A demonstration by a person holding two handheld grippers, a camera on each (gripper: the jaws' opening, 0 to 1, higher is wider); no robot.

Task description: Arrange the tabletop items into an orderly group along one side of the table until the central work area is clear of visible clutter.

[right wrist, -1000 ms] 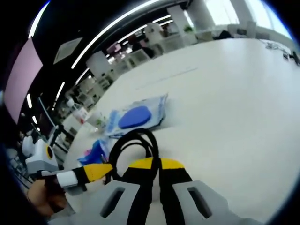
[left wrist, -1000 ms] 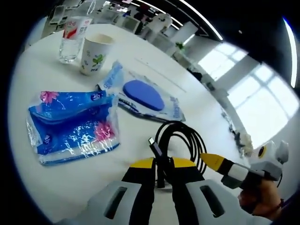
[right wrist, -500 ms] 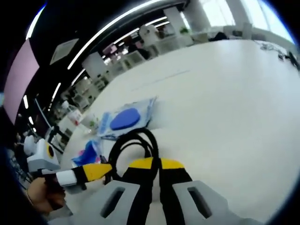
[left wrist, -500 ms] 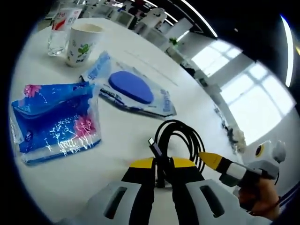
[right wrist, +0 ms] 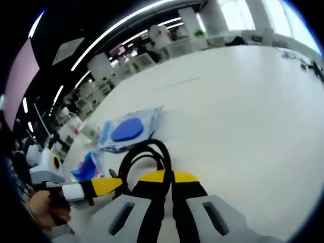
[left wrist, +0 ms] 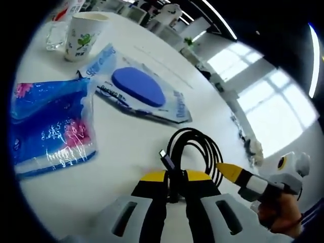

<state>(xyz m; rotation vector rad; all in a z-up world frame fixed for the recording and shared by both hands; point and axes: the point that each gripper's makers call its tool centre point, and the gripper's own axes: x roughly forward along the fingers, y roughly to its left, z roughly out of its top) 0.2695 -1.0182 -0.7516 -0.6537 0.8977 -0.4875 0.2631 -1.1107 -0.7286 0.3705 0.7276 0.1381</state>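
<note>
On the white table [left wrist: 152, 136], from left to right: shiny blue tissue pack [left wrist: 50, 126] with pink flowers, paper cup [left wrist: 83, 28], clear bag with a blue oval pad [left wrist: 137, 86], then black cable [left wrist: 192, 154] looped in a ring. Left claw [left wrist: 174, 185] pinched on the cable. Right claw [right wrist: 168, 183] pinched on it too.

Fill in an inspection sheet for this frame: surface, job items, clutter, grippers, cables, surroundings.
Surface: white table.
Job's things: blue floral plastic pack; clear pouch with blue oval pad; white paper cup; clear glass.
Clutter: nothing seen beyond those.
Grippers: left gripper and right gripper both shut on coiled black cable.
Cables: that coil, plug end free.
Surroundings: office desks, bright windows.
</note>
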